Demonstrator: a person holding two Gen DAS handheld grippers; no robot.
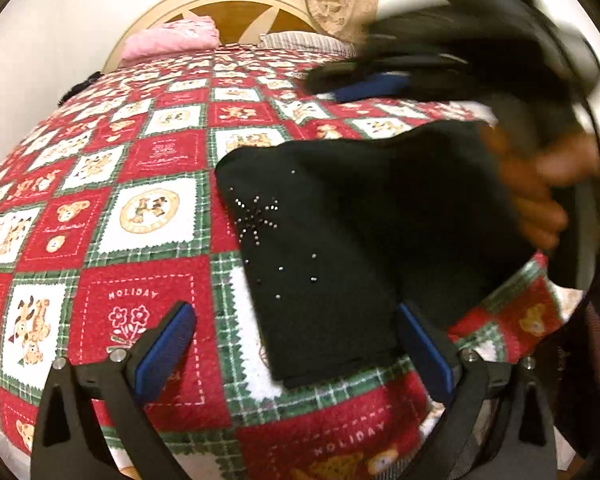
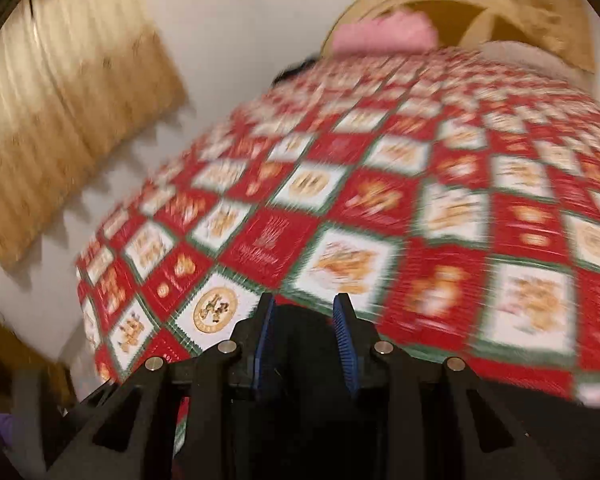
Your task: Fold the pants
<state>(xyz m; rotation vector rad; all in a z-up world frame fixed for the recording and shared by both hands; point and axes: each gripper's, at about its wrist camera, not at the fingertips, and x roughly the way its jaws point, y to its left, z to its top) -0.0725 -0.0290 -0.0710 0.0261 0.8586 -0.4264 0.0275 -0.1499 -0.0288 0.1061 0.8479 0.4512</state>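
Your left claw (image 1: 296, 354) gapes empty over the folded black pants (image 1: 340, 248) on the bed (image 1: 140, 200); your right claw (image 2: 306, 344), blurred, stands narrowly apart, its hold on dark cloth unclear. Next, likely smooth the fold flat.

The right wrist view is smeared throughout: the bedspread (image 2: 400, 200) squares lose their pictures and lettering, and the pink pillow (image 2: 384, 34) at the top is a soft blot. At the bottom, dark cloth (image 2: 304, 344) fills the gap between the right gripper (image 2: 305, 308) pads, but whether they press on it is unclear. In the left wrist view, the upper right holds a blurred black shape with a blue strip, and a blurred hand (image 1: 540, 196) covers the pants (image 1: 360, 220) at their right edge.
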